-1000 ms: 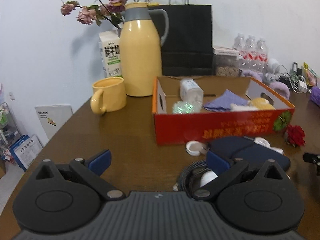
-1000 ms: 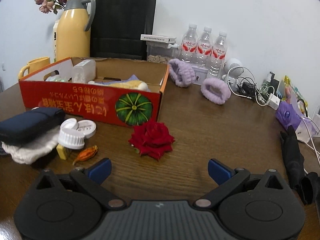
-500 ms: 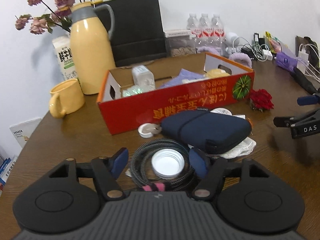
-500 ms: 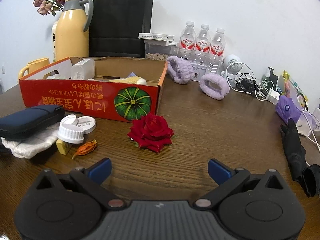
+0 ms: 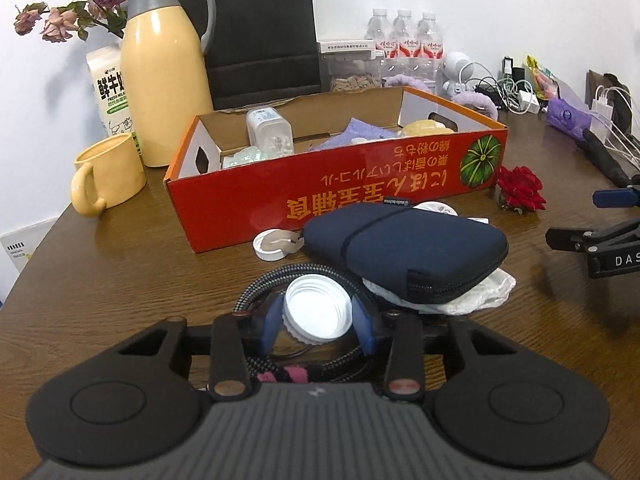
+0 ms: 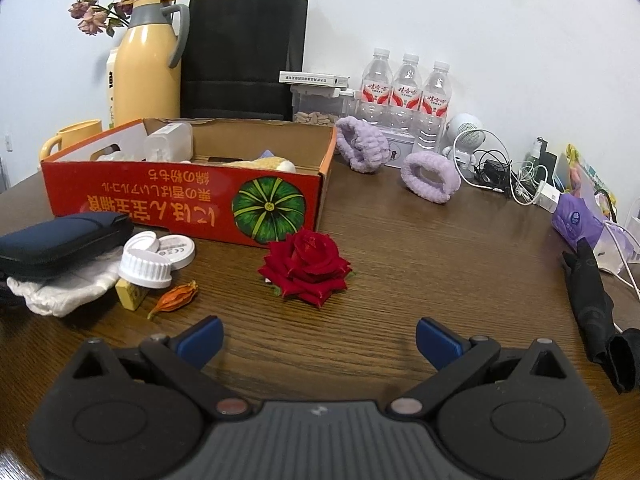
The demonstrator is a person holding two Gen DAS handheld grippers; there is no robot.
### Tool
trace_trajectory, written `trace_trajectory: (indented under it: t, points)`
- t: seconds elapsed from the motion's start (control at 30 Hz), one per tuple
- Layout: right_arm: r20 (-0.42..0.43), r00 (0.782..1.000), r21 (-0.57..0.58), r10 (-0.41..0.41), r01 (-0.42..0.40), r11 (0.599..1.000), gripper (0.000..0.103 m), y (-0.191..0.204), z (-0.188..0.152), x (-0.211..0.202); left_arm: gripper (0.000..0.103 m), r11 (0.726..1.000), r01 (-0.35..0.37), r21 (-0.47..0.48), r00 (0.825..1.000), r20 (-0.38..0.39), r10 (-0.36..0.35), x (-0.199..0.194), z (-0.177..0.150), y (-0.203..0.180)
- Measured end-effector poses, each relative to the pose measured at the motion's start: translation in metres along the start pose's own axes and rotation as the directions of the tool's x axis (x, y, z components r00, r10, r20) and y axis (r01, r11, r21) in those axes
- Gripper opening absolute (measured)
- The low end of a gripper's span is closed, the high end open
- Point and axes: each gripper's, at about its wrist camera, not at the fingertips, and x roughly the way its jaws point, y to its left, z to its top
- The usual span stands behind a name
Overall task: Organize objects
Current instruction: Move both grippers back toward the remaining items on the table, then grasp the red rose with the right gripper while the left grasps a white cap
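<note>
Left gripper (image 5: pixel 318 324): its jaws have narrowed since half a second ago and now press both sides of the white cap (image 5: pixel 317 312), which lies open side up inside the coiled cable (image 5: pixel 256 292) at the desk's near edge.
Right gripper (image 6: pixel 319 338): jaws spread wide with nothing between them, above bare desk (image 6: pixel 400 248); little changed from the earlier frame, only slightly nearer the red rose (image 6: pixel 306 266).
Red box (image 5: pixel 340 184): one, toward the middle of the desk, with several items inside.
Navy pouch (image 5: pixel 400 244): one, resting on a white cloth (image 5: pixel 480 292) just in front of the box.
Caps and lids: one in the left jaws, three more beside the pouch in the right wrist view (image 6: pixel 158 258).
Rose: one, in front of the box's right corner.
Dried bud (image 6: pixel 174 298): one, near the lids.
Purple bands (image 6: pixel 430 176): two, toward the far edge.
Water bottles (image 6: pixel 406 90): three, at the far edge.
Yellow jug (image 5: pixel 164 68): one, with one yellow mug (image 5: pixel 108 172) beside it.
</note>
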Motion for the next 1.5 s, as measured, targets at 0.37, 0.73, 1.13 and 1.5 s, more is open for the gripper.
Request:
trace_trajectory:
  t: [0.37,0.73,1.13,1.5]
  points:
    - [-0.006,1.000,0.010,-0.010,0.010,1.000,0.103,-0.001,0.001,0.003,0.004,0.996,-0.008,-0.086,1.000,0.019,0.010,-0.004,-0.002,0.011]
    - [0.055,0.998,0.033,-0.020,0.018,0.999,0.103,-0.001,0.009,0.001,0.004,0.992,-0.005,-0.125,0.997,0.080,0.015,-0.017,0.007,0.022]
    - [-0.025,0.999,0.069,0.030,-0.029,0.997,0.048,-0.003,0.036,0.053,0.004,0.987,0.002,-0.158,0.989,0.144,0.021,-0.020,0.030,0.030]
    - [0.195,0.974,0.025,0.112,-0.119,0.993,0.045,0.019,0.053,-0.005,0.004,0.986,0.023,-0.165,0.974,0.225,0.015,-0.018,0.067,0.036]
